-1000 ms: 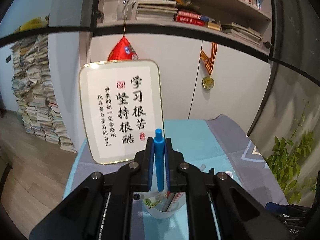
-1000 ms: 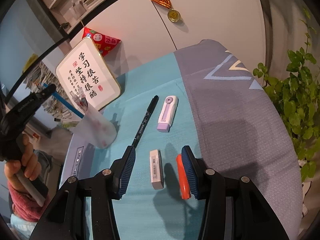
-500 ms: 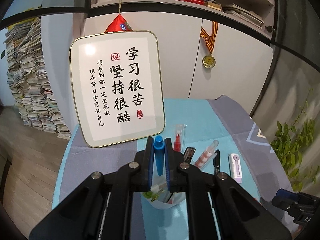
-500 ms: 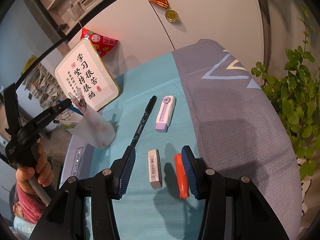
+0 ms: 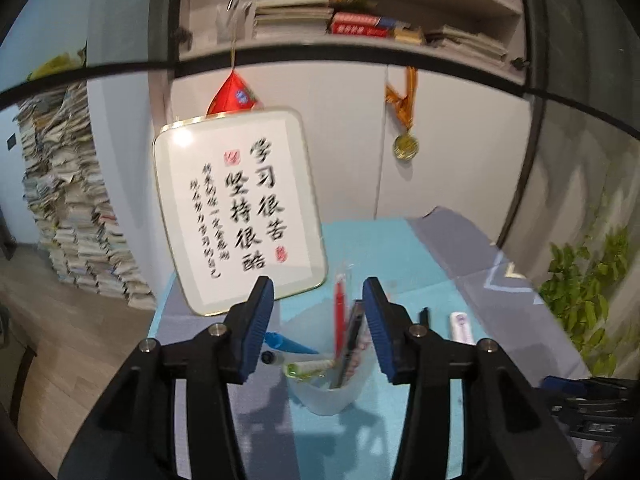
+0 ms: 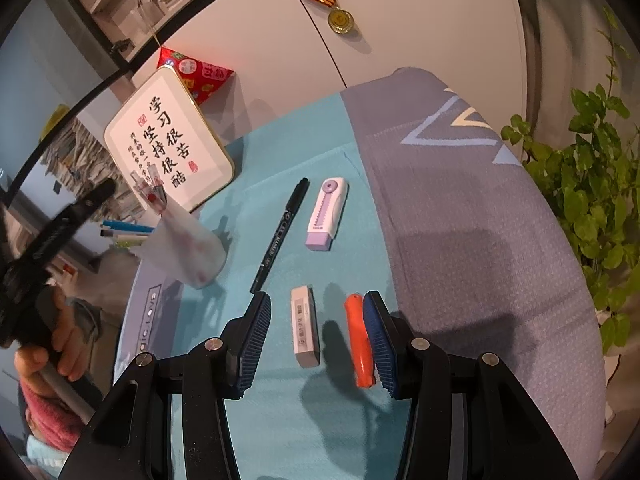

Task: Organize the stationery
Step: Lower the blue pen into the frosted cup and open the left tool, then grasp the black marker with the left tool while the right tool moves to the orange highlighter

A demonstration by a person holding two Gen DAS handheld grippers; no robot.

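Observation:
My left gripper (image 5: 318, 322) is open and empty just above the translucent pen cup (image 5: 326, 384). The cup holds several pens, among them a blue pen (image 5: 290, 344) leaning over its left rim and a red pen (image 5: 339, 312). My right gripper (image 6: 318, 340) is open, low over the teal mat. A white eraser (image 6: 306, 326) lies between its fingers and an orange item (image 6: 360, 340) lies against its right finger. A black marker (image 6: 280, 234) and a purple-white correction tape (image 6: 326, 214) lie farther out. The cup (image 6: 192, 244) stands to the left in the right wrist view.
A framed calligraphy board (image 5: 240, 216) leans against the cabinet behind the cup. A medal (image 5: 405, 146) hangs on the cabinet door. A green plant (image 6: 592, 200) stands off the table's right edge. Stacked papers (image 5: 68, 208) stand on the floor at left.
My left gripper opened and let the blue pen go into the cup, then lifted back a little. The right gripper has hardly moved.

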